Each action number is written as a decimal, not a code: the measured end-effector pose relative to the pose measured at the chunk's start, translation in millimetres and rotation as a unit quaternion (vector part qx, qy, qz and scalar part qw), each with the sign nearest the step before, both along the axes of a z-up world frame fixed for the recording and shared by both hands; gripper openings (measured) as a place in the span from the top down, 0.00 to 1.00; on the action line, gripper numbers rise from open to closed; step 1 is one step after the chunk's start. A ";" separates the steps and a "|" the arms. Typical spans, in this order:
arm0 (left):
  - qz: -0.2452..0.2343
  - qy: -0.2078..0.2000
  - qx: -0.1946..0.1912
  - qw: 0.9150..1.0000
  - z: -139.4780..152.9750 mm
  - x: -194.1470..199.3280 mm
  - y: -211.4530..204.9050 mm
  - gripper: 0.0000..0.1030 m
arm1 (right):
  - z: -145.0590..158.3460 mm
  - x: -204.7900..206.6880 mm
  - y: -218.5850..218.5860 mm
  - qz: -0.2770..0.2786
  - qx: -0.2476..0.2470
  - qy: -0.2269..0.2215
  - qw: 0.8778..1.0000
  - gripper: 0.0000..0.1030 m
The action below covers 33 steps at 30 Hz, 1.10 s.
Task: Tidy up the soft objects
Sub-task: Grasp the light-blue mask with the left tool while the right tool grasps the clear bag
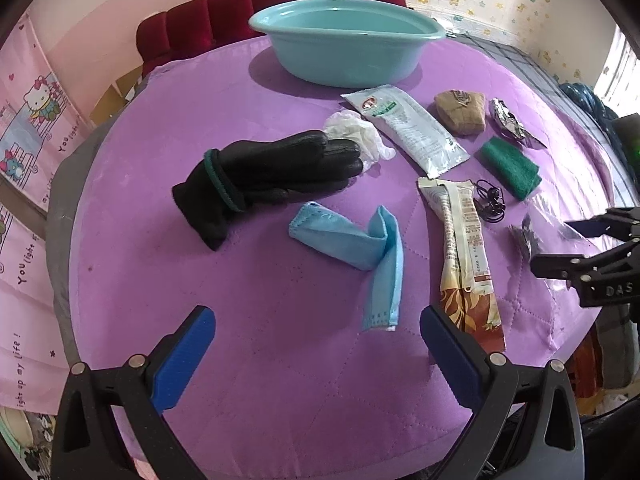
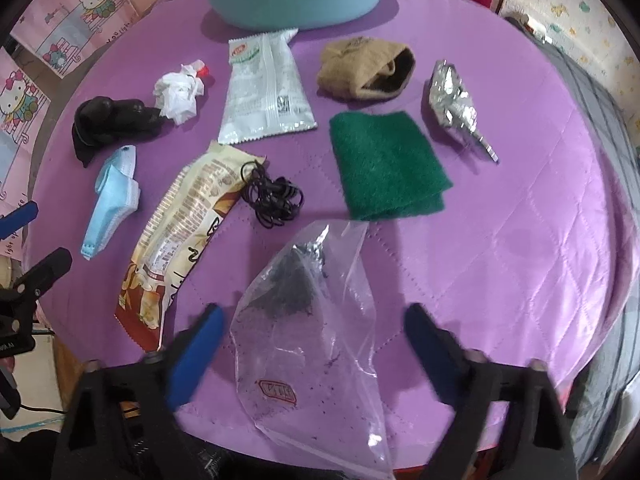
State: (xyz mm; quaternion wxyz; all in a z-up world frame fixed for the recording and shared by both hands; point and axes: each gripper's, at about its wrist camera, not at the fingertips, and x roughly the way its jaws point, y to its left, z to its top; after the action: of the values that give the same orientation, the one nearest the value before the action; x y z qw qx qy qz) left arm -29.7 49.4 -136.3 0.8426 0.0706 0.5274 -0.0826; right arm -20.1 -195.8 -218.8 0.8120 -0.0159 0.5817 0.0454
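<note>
On the purple quilted table [image 1: 248, 320] lie a black glove [image 1: 272, 172], a crumpled white glove [image 1: 356, 132], a blue face mask [image 1: 360, 248], a green scouring pad [image 2: 384, 164] and a brown sock [image 2: 360, 68]. A teal basin [image 1: 344, 40] stands at the far edge. My left gripper [image 1: 318, 332] hangs open just short of the mask's near end. My right gripper [image 2: 314, 320] is open, its fingers either side of a clear plastic bag [image 2: 304, 352] holding dark crumbs; the pads do not press it.
A white packet [image 2: 264, 92], a long snack wrapper [image 2: 180, 236], a bunch of black hair ties [image 2: 272, 200] and crumpled foil [image 2: 452, 100] lie among the soft things. Red chair backs [image 1: 272, 4] stand behind the basin. The table's right part is bare quilt.
</note>
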 end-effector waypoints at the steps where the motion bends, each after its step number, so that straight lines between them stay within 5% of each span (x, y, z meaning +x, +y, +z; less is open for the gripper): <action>1: -0.002 0.000 -0.001 1.000 -0.5 0.2 -0.7 0.00 | -3.6 1.0 -0.6 0.000 0.008 0.006 1.000 0.29; 5: -0.011 -0.001 0.001 1.000 -2.5 5.3 -4.3 0.00 | -7.7 -1.1 -1.3 0.003 0.031 0.011 0.999 0.67; 8: -0.010 -0.003 -0.008 1.000 -3.2 11.3 -5.6 0.00 | -1.9 -2.4 -2.2 0.000 0.035 -0.004 0.999 0.80; 26: -0.003 0.010 -0.037 0.999 -25.8 48.1 -16.9 0.01 | 43.8 -4.0 -7.7 0.002 0.040 -0.044 0.998 0.85; 29: -0.001 0.023 -0.042 0.999 -32.8 55.1 -18.3 0.28 | 47.9 -3.8 -13.5 0.000 0.042 -0.045 0.998 0.85; 30: -0.003 0.026 -0.043 0.999 -34.1 55.9 -18.9 0.56 | 42.4 2.7 -12.0 0.000 0.041 -0.046 0.998 0.85; 31: -0.008 0.031 -0.051 0.998 -35.6 56.8 -19.5 0.70 | 45.2 0.2 -13.1 0.000 0.041 -0.046 0.998 0.85; 33: -0.018 0.036 -0.066 0.997 -36.0 56.1 -19.9 0.76 | 45.6 1.8 -13.5 0.001 0.040 -0.046 0.998 0.85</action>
State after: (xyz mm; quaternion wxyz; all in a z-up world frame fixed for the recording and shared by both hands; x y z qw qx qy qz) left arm 26.4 29.4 -172.3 0.8245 0.0210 0.5492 -0.1349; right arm -18.3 -209.3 -173.2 0.8380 0.0138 0.5412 0.0683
